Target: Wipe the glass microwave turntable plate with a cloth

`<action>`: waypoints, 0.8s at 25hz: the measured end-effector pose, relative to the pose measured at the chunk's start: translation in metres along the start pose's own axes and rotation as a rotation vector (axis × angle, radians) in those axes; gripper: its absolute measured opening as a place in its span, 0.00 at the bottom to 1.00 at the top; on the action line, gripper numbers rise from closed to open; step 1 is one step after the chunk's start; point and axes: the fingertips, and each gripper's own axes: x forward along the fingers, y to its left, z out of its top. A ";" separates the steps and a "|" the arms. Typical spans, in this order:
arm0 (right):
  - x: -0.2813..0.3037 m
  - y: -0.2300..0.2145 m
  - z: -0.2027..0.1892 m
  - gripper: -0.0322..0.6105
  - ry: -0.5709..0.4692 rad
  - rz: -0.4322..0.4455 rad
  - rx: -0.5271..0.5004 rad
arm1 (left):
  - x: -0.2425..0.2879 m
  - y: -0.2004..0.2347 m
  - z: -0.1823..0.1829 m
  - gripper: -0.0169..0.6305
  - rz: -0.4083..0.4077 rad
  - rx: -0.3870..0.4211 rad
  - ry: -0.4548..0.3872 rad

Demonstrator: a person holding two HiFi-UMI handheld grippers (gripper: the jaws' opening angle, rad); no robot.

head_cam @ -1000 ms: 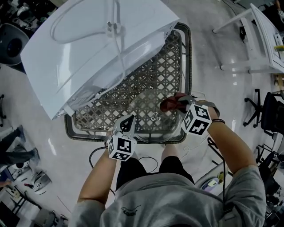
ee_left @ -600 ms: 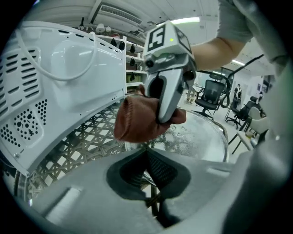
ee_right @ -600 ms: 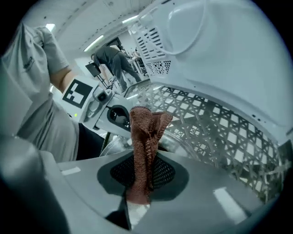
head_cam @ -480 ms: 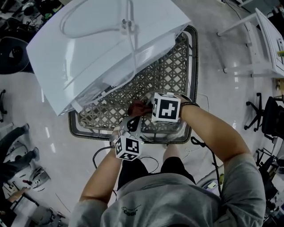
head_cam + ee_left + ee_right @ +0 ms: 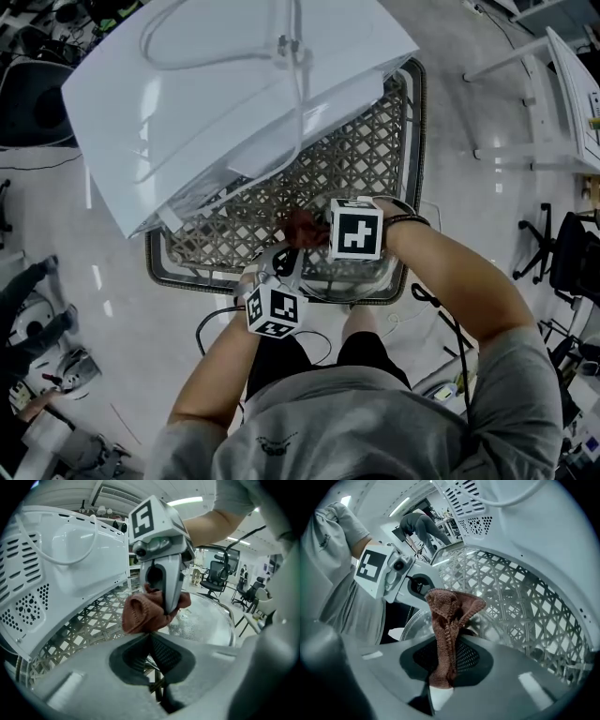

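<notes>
The round glass turntable plate [image 5: 322, 274] lies on a wicker table, mostly hidden under both grippers in the head view. My left gripper [image 5: 281, 259] is at the plate's near-left rim with its jaws closed together on that edge [image 5: 151, 638]. A reddish-brown knitted cloth [image 5: 300, 225] is pinched in my right gripper [image 5: 444, 667], which is shut on it. The cloth [image 5: 140, 613] is bunched against the plate's left part [image 5: 206, 620], just beyond the left gripper's jaws. Seen from the right gripper view, the cloth [image 5: 447, 616] stands up out of the jaws.
A white microwave [image 5: 216, 94] lies tipped on the wicker table [image 5: 178, 272], covering its far left, with a white cable looped over its casing. The perforated microwave wall [image 5: 525, 531] is close above the right gripper. Office chairs and desks stand around on the floor.
My right gripper carried the cloth from the plate's right side across to its left, close to the left gripper. The left gripper kept its place at the rim.
</notes>
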 end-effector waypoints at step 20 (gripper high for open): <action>-0.037 0.030 -0.123 0.16 0.025 -0.163 0.085 | -0.001 0.002 0.003 0.02 -0.040 -0.047 0.012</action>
